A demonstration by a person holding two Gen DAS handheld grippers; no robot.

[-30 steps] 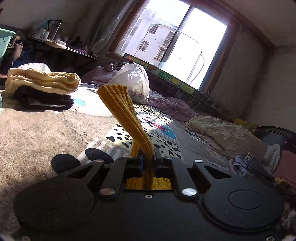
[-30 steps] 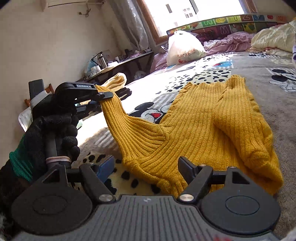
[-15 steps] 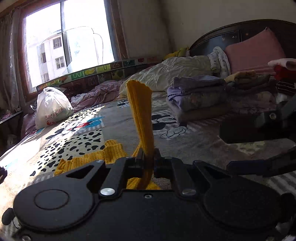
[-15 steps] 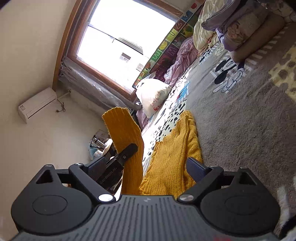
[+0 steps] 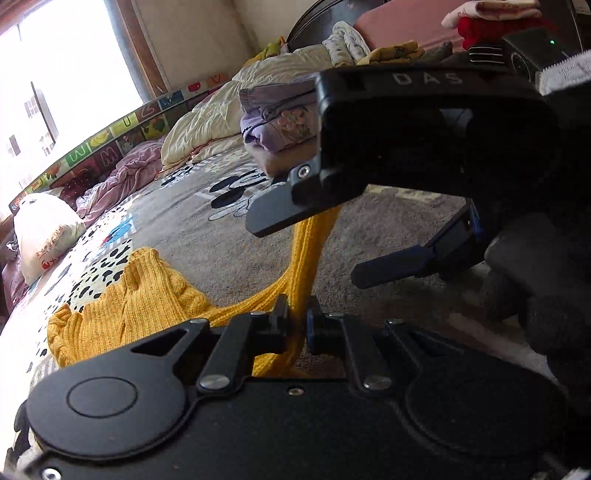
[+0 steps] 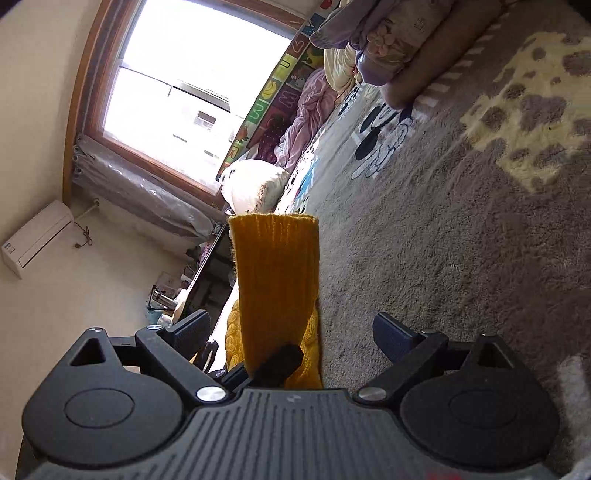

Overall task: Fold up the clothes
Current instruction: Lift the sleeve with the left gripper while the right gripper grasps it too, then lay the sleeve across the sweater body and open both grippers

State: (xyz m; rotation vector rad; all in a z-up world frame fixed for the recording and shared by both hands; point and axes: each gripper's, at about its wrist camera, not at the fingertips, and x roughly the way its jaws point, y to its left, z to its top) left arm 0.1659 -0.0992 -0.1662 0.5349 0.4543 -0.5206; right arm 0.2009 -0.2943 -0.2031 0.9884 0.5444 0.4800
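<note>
A mustard-yellow knit sweater (image 5: 133, 302) lies on the patterned bed blanket (image 5: 207, 229). My left gripper (image 5: 295, 325) is shut on one of its sleeves (image 5: 306, 258), which runs up and forward. In the right wrist view the sleeve (image 6: 277, 280) stands upright between the open fingers of my right gripper (image 6: 291, 332), its cuff on top. The fingers are wide apart and do not touch it. The right gripper also shows in the left wrist view (image 5: 332, 240), open around the sleeve end, held by a black-gloved hand (image 5: 535, 277).
A stack of folded clothes (image 5: 280, 125) and a cream quilt (image 5: 207, 122) lie toward the headboard. A white plastic bag (image 5: 44, 229) and a pink blanket (image 5: 114, 177) sit under the window. A pink pillow (image 5: 402, 33) is at the headboard.
My left gripper has swung the sleeve from the room side toward the headboard. My right gripper has moved in so that the sleeve now stands between its open fingers.
</note>
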